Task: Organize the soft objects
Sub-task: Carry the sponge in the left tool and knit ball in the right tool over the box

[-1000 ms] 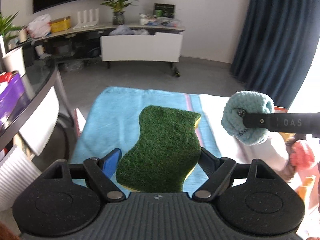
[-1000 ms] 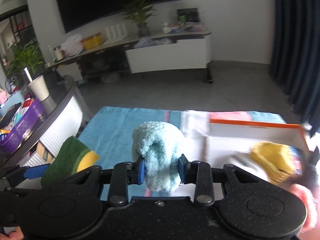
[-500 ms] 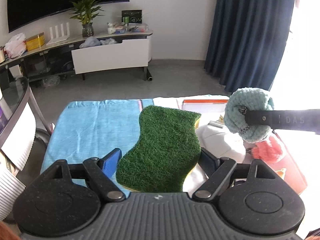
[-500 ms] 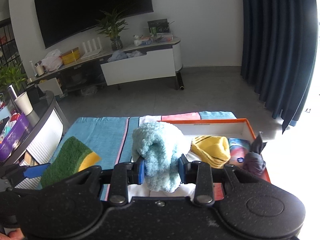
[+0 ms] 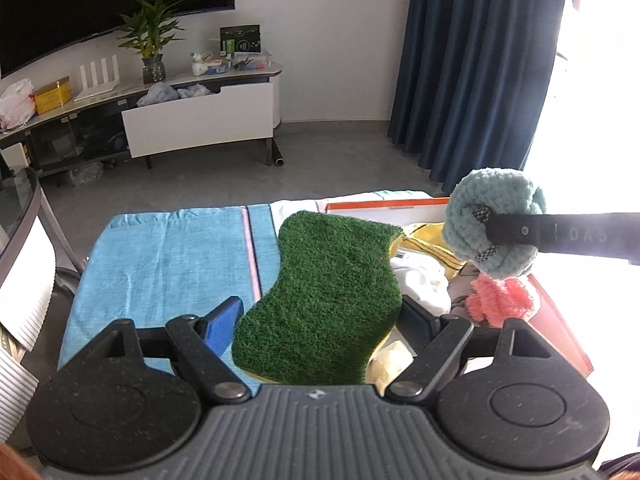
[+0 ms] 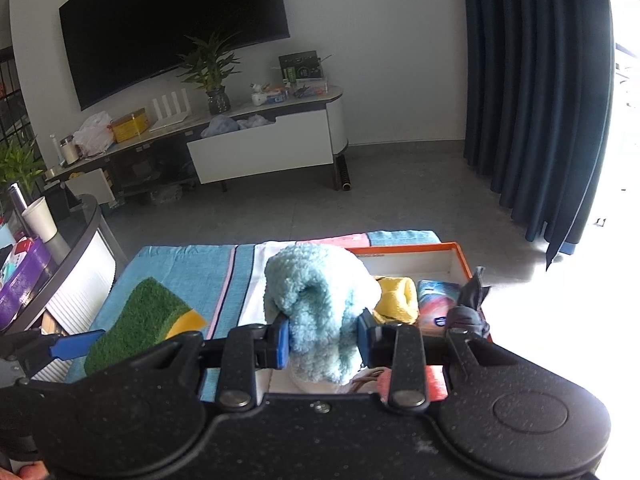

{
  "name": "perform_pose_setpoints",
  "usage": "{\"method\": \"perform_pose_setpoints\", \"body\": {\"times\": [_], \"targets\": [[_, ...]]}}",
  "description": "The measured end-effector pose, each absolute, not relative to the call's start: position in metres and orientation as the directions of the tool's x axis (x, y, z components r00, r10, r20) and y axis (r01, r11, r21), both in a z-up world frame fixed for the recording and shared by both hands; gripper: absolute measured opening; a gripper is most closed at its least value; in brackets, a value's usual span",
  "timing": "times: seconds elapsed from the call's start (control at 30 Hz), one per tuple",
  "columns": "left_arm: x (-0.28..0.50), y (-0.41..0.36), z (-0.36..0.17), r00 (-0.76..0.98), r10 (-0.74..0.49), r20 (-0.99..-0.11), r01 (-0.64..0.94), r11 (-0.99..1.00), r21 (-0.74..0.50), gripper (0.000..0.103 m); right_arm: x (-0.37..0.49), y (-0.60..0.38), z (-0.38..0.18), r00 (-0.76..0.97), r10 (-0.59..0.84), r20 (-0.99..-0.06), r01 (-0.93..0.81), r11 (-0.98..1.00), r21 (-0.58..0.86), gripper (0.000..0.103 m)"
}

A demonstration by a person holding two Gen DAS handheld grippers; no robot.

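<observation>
Left wrist view: left gripper (image 5: 318, 314) clamped on a sponge (image 5: 326, 300), green scrubby face up, wavy outline, a thin yellow layer showing along the edge at 5 o'clock. Sponge held up in the air, sticking out toward 12 o'clock over the seam between the blue towel (image 5: 168, 256) and the orange-rimmed box (image 5: 560, 328). At 2 o'clock, a pale blue fluffy sock (image 5: 494, 220) rolled into a ball, pinched by the dark fingers (image 5: 560, 236) of the other tool. Below the ball, a pink fuzzy thing (image 5: 504, 300) in the box, beside white cloth (image 5: 422, 280) and something yellow (image 5: 424, 240).

Right wrist view: right gripper (image 6: 322, 340) squeezed onto the sock (image 6: 320, 304), blue pads sunk into the pile on both sides, the bundle bulging toward 12 o'clock and hiding the near part of the box (image 6: 460, 252). Sock held above the box's left edge. Past it at 2 o'clock, the yellow item (image 6: 398, 300), a shiny colourful packet (image 6: 438, 304) and a dark grey cloth piece (image 6: 468, 312) lying in the box. Sponge (image 6: 140, 320) at 9 o'clock, over the towel (image 6: 184, 268).

Farther out: a TV stand (image 6: 260, 144) with a plant (image 6: 212, 68) at 12 o'clock, dark curtain (image 6: 536, 100) at 2 o'clock.
</observation>
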State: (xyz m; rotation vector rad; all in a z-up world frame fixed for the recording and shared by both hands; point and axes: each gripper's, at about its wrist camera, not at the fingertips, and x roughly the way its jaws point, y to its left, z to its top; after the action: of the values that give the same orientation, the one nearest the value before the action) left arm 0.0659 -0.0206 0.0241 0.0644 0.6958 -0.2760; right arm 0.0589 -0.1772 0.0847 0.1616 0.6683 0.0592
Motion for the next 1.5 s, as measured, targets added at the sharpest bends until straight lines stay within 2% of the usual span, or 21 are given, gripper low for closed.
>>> {"method": "perform_pose_setpoints", "body": {"times": [0.73,1.5], "targets": [[0.069,-0.07,0.021,0.685,-0.321,-0.654,0.385,0.922,-0.049,0.084,0.042,-0.23,0.087,0.792,0.045,-0.609,0.08,0.981,0.176,0.04],[0.08,-0.093,0.01,0.653,-0.349,-0.672,0.424,0.904,-0.058,0.084,0.05,-0.254,0.077,0.786,0.04,-0.616,0.111,0.973,0.204,0.041]]}}
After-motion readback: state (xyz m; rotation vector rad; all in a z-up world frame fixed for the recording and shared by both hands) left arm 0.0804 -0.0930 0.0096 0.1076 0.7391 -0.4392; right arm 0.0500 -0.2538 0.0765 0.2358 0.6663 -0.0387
